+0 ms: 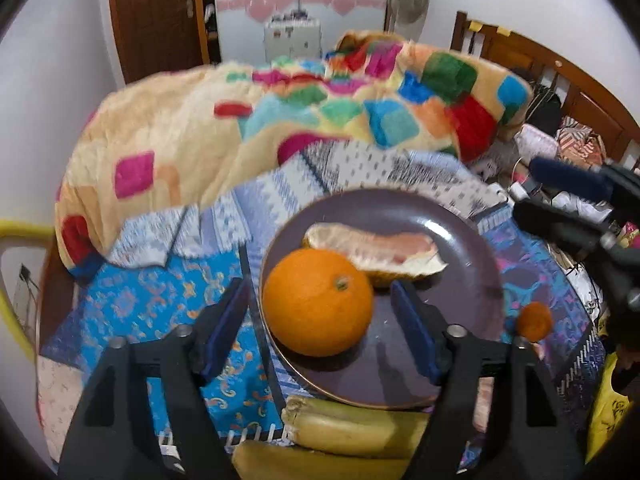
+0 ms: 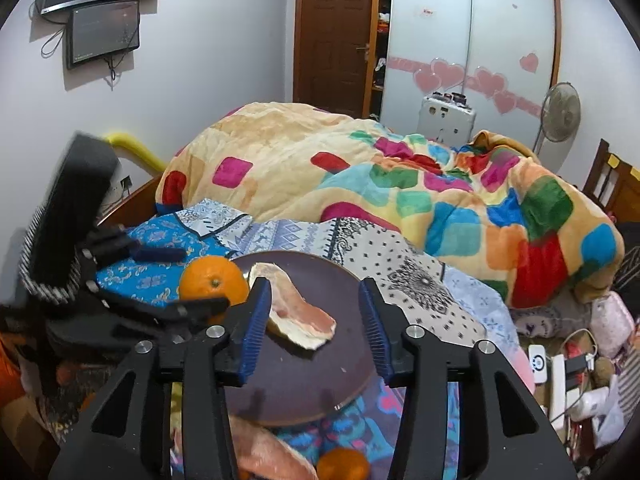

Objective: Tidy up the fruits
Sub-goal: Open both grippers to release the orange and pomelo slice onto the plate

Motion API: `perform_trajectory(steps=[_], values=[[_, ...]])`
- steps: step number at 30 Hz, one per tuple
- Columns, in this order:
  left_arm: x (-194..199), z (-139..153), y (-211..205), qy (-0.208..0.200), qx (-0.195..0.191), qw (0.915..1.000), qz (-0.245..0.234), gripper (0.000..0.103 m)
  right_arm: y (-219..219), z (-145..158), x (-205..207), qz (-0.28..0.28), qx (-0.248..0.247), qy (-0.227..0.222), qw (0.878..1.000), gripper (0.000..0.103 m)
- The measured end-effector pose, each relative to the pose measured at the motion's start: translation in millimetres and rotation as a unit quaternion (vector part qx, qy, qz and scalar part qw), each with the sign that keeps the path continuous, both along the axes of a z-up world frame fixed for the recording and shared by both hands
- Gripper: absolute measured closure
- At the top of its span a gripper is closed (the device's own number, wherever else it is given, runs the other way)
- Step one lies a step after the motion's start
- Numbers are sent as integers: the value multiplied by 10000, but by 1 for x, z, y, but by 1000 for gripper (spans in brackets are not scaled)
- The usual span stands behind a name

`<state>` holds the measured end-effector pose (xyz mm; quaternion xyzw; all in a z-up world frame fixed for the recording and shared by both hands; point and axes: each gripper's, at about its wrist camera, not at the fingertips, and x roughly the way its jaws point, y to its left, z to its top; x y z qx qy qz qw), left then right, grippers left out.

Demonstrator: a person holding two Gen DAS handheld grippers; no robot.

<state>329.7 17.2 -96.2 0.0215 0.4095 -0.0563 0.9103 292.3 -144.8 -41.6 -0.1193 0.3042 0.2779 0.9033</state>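
While both tools gape empty, left tool (image 1: 320, 328) straddling orange (image 1: 318, 302) on plate (image 1: 460, 240), right tool (image 2: 314, 320) over soft pomelo piece (image 2: 298, 312): orange firm, rolls; grip its middle.

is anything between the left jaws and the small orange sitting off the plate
Yes. In the left wrist view the small orange lies on the bedspread just beyond the right rim of the dark plate. The open left gripper straddles the big orange on that plate, so its right finger and the rim lie between.
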Motion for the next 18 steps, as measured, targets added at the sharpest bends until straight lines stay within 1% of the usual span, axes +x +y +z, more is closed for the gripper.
perform_trajectory(steps=[3, 8, 10, 12, 14, 15, 18], values=[[-15, 15, -2, -203, 76, 9998, 29, 24, -7, 2, -8, -11, 13, -29, 10000, 60], [-39, 27, 0, -245, 38, 9997, 91, 24, -21, 6, -26, -58, 99, -65, 9999, 59], [-52, 30, 0, -291, 59, 9995, 107, 24, -26, 7, -34, -62, 149, -59, 9999, 57], [-66, 31, 0, -348, 85, 9993, 142, 23, -30, 7, -44, -91, 165, -95, 9998, 52], [-80, 30, 0, -371, 71, 9991, 208, 21, -34, 7, -54, -99, 167, -138, 9997, 51], [-84, 28, -1, -361, 54, 9991, 215, 18, -36, 7, -60, -103, 168, -146, 9997, 50], [-101, 18, -3, -257, -16, 9994, 210, 18, -40, 4, -72, -101, 182, -131, 9997, 47]])
